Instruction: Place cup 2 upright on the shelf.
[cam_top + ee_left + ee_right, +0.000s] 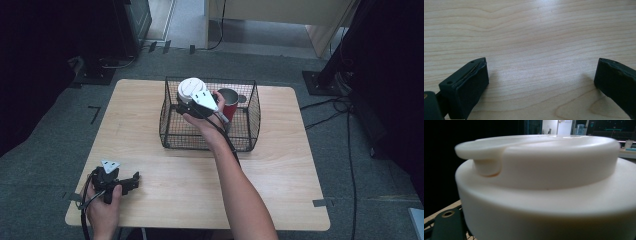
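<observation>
Item: white lidded container (190, 90), round, smooth matte plastic, stepped lid with a thumb tab at one edge, held above the left rear of the wire basket (253, 107) by the right gripper (186, 106), jaws closed tight on it, exact contact point hidden behind the body. Risks, judged: slip or tilt from a narrow hold on slick plastic; knock against the basket rim on the way down; bump into the red cup (229, 103) standing just beside it inside the basket, tipping that cup. Basket: black thin-wire mesh, rectangular, open top, set on the far half of the table (280, 175). Table: pale wood-grain laminate, rounded corners. Red cup: cylindrical, dark interior. Left gripper (131, 181): resting low on the near left of the table, jaws wide apart, nothing between them, black padded faces
</observation>
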Demonstrator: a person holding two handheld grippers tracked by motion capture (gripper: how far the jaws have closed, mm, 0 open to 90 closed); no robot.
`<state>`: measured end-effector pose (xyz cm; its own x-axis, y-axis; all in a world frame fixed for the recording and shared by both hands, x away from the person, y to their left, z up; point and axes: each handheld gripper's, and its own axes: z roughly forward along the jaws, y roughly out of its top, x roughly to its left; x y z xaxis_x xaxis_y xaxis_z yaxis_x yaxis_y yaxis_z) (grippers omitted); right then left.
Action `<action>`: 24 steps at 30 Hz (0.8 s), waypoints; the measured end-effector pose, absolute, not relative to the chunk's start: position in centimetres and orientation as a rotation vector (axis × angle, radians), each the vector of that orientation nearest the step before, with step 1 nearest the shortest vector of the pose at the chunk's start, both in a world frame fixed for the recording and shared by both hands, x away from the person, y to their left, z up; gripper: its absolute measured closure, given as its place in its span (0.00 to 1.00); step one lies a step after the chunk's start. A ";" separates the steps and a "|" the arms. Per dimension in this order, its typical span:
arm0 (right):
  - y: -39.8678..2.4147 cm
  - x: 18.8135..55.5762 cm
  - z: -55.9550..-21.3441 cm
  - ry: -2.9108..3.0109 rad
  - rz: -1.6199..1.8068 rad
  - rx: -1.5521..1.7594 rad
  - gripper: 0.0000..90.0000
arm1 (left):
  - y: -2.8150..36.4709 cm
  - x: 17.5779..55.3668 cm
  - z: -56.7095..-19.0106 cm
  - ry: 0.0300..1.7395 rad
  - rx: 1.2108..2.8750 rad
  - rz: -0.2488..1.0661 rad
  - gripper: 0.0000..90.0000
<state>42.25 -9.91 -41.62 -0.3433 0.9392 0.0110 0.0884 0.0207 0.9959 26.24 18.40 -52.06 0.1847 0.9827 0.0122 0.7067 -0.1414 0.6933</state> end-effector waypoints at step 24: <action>-10.1 43.8 -44.0 1.628 1.361 1.167 0.17 | 18.4 26.2 -52.1 1.580 1.914 0.650 0.00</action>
<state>43.79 -10.06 -43.99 -0.3448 0.9382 0.0310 0.1966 0.0399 0.9797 26.23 18.40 -52.06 0.1845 0.9828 0.0118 0.7067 -0.1410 0.6933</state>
